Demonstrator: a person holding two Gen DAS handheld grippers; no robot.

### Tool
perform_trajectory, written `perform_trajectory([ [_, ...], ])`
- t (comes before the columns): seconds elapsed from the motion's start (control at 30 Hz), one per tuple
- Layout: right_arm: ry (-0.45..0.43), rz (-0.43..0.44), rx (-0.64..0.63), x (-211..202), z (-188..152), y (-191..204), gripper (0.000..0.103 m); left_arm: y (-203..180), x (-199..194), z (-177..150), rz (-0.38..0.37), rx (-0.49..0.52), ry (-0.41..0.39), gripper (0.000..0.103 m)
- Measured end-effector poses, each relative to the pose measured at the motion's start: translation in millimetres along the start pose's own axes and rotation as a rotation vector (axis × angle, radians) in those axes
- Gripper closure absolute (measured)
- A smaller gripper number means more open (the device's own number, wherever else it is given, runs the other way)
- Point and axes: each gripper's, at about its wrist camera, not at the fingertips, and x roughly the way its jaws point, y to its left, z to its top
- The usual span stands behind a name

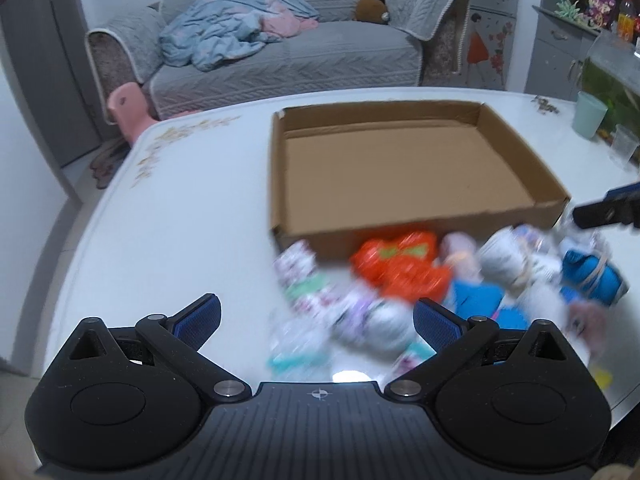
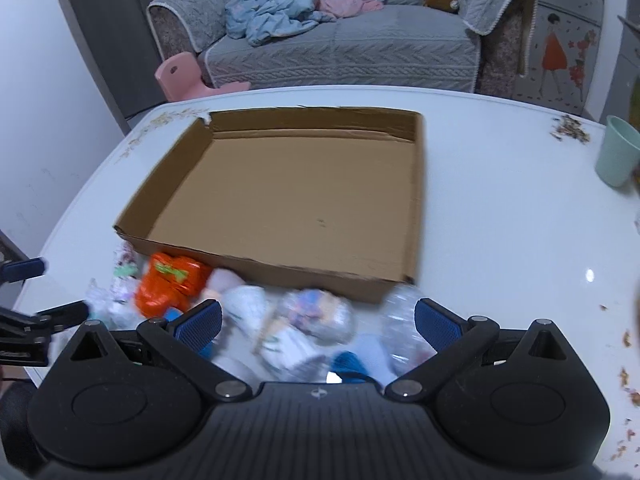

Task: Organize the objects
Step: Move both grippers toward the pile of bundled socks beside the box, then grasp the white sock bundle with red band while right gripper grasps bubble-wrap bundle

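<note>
An empty, shallow cardboard box (image 1: 400,168) lies on the white table (image 1: 180,208); it also shows in the right wrist view (image 2: 296,196). In front of its near wall lies a blurred heap of small packets: an orange packet (image 1: 400,268) (image 2: 168,284), white rolled bundles (image 1: 504,260) (image 2: 248,308) and a blue bundle (image 1: 592,276). My left gripper (image 1: 316,320) is open and empty above the heap's left part. My right gripper (image 2: 318,322) is open and empty above the heap's right part. Each gripper's fingers show at the edge of the other's view.
A mint green cup (image 2: 616,152) (image 1: 588,114) and a clear cup (image 1: 624,144) stand at the table's right side. Crumbs (image 2: 624,376) lie on the right edge. A grey sofa (image 1: 288,52) with a blue blanket and a pink stool (image 2: 180,74) stand beyond the table.
</note>
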Motion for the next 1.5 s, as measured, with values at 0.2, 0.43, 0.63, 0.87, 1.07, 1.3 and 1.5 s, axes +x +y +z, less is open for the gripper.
perform_trajectory([
  [0.2, -0.015, -0.042, 0.001, -2, -10, -28, 0.000, 14, -16, -37, 0.004, -0.055, -0.009, 0.000],
  [0.43, 0.013, -0.049, 0.011, 21, -14, -39, 0.001, 20, -6, -65, -0.006, -0.106, 0.027, 0.000],
  [0.63, 0.027, -0.045, -0.010, 35, -15, -37, 0.001, 19, 17, -72, -0.002, -0.092, 0.051, 0.000],
  [0.87, 0.025, -0.019, -0.009, 43, -20, -43, 0.010, 20, 26, -80, -0.055, -0.069, 0.046, 0.009],
  [1.07, 0.017, -0.052, 0.024, 47, -23, -43, 0.033, 18, 20, -82, -0.089, -0.049, 0.021, 0.029],
  [1.3, -0.009, -0.014, 0.066, 40, -26, -47, 0.064, 17, 16, -85, -0.114, -0.035, 0.009, 0.031],
  [1.5, -0.074, -0.001, 0.097, 14, -21, -57, 0.068, 21, 2, -78, -0.123, -0.036, -0.018, 0.031],
])
